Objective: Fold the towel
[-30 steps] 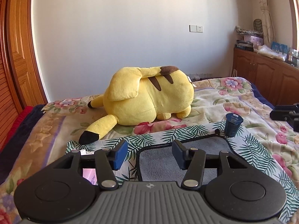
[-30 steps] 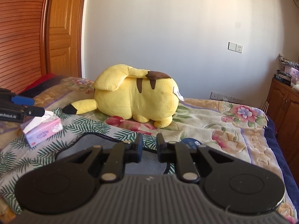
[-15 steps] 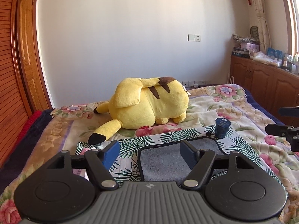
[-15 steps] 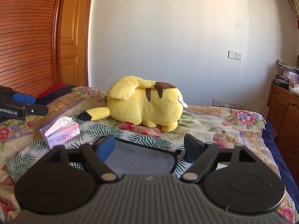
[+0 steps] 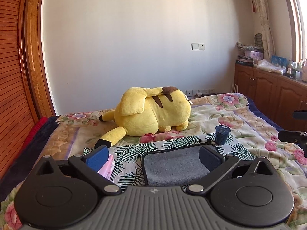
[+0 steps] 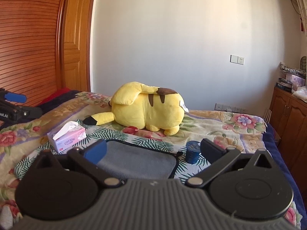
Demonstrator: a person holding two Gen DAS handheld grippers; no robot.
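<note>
Towel [image 5: 176,164] lies flat on the bed, just ahead of both spread, empty claws: left claw [image 5: 153,158], right claw [image 6: 153,151]. Best pinch matching near corners and lift evenly.

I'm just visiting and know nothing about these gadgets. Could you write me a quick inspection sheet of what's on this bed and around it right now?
Surface: bed with a floral blanket; a palm-leaf cloth is spread on it.
Job's things: grey towel with dark edging, lying flat on the palm-leaf cloth.
Clutter: yellow plush toy behind the towel; tissue box to its left; small dark blue cup at its right corner.
Grippers: left hand-held gripper open, holding nothing; right hand-held gripper open, holding nothing.
Cables: nothing seen on the bed; wall sockets behind it.
Surroundings: white wall, wooden door, wooden cabinets piled with items.
</note>
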